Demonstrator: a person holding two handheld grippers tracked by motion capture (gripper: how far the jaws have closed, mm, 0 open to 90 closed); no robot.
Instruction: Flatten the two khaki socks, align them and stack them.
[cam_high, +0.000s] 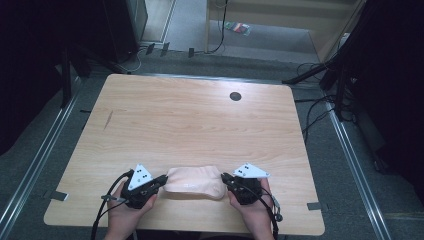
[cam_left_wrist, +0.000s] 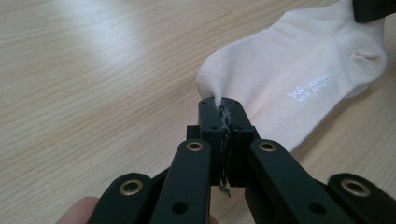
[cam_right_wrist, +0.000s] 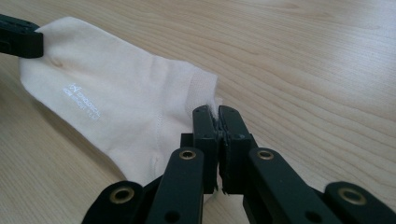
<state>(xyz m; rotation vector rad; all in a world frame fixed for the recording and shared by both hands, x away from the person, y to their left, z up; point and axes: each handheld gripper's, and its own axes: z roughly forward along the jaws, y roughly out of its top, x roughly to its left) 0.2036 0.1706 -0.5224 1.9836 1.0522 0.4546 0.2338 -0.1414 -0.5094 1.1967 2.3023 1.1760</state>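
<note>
Low in the middle of the high view, near the table's front edge, a cream ankle sock lies flat between my two hands. My left gripper is clenched on a pinch of knit at the rounded toe end, and my right gripper is clamped on the ribbed cuff edge at the other end. I judge the sock light, soft and limp: it will sag and fold wherever I am not holding it, so these end grips suit stretching or lifting it evenly. Its fabric is a fine matte knit with a small pale printed logo on the sole and a rounded heel pocket. Beneath it, the pale wood-grain tabletop looks smooth and hard.
</note>
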